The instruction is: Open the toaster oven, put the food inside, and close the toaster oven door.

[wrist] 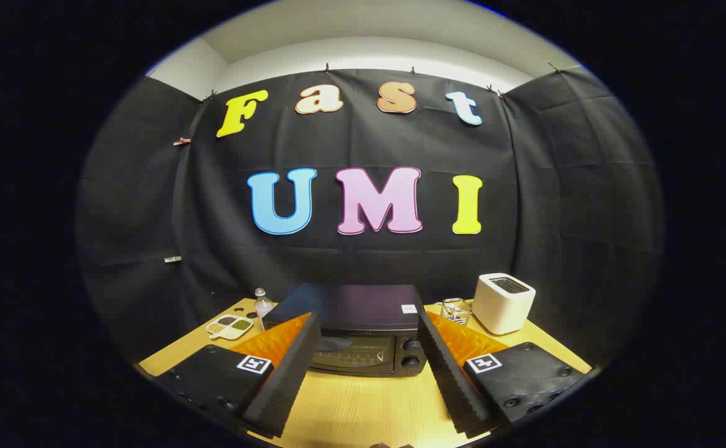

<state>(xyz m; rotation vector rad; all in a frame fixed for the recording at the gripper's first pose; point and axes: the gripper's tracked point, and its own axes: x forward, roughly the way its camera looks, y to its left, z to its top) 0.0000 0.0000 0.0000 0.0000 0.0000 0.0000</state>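
Note:
A black toaster oven (363, 330) stands on the wooden table (363, 404), its glass door shut and two knobs on its right side. My gripper (369, 326) is held back from it and above the table, open wide, with nothing between the fingers. The oven shows in the gap between the two ribbed black pads (288, 379). A white divided dish with food (231, 325) lies to the left of the oven, beyond my left finger.
A white pop-up toaster (503, 303) stands right of the oven near the table's back edge. A small wire rack (455, 310) sits between it and the oven. A small clear bottle (263, 303) stands behind the dish.

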